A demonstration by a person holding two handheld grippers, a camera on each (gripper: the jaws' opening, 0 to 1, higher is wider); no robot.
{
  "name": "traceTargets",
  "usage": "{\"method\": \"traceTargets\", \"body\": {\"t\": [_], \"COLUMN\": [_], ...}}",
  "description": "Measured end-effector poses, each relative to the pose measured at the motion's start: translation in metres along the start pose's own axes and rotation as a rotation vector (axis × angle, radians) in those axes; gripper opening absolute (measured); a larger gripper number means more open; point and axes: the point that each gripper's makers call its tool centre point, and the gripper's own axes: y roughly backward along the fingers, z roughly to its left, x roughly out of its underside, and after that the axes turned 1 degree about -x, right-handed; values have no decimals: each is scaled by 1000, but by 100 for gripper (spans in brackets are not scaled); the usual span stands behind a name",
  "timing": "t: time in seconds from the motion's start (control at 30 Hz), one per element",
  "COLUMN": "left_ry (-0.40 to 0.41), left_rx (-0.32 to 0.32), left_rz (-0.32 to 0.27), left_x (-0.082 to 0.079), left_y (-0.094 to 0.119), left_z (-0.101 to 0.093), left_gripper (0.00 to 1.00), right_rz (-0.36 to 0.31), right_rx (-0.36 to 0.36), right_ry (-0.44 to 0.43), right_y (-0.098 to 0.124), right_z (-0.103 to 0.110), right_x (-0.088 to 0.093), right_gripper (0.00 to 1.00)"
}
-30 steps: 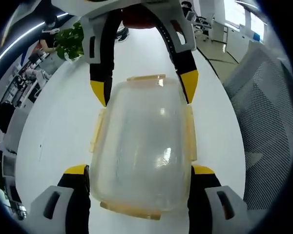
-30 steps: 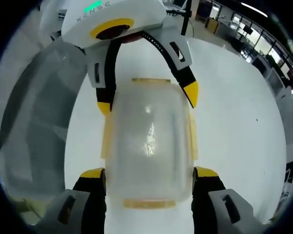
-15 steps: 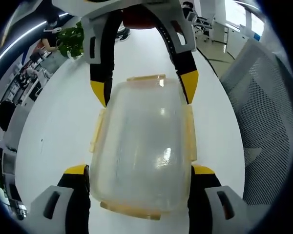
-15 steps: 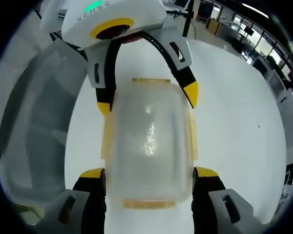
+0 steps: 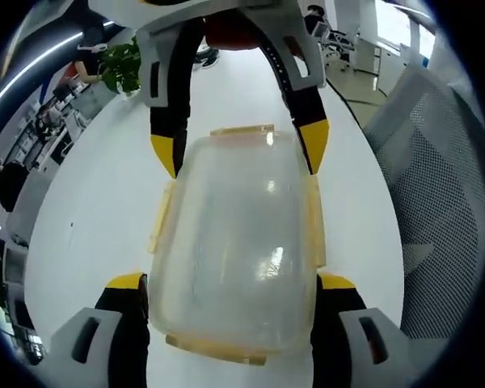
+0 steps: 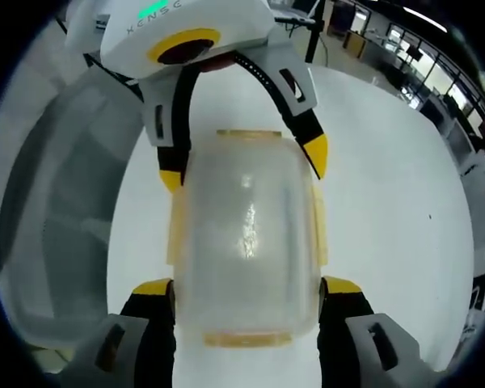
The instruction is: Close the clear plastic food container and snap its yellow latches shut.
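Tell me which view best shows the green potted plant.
The left gripper view: the potted plant stands at the table's far edge, upper left, beyond the container. The right gripper view faces the other way, toward a mesh chair and desks.

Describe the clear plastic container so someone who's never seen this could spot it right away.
On the white round table, between the two black grippers with yellow tips, sits a clear plastic food container, its lid on. Pale yellow latches along its edges set it apart from the grey mesh chair nearby.
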Motion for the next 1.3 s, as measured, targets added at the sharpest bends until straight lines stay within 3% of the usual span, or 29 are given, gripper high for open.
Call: {"method": "traceTargets", "body": {"t": [1.3], "left_ry": [7], "left_rx": [-6], "left_rz": [17], "left_x": [13], "left_y": [8], "left_z": [-2], "left_gripper": [83], "right_rz": [-29], "right_rx": [1], "right_ry": [4], "right_y": [-7], "right_z": [2], "right_x": [-15], "right_gripper": [73]}}
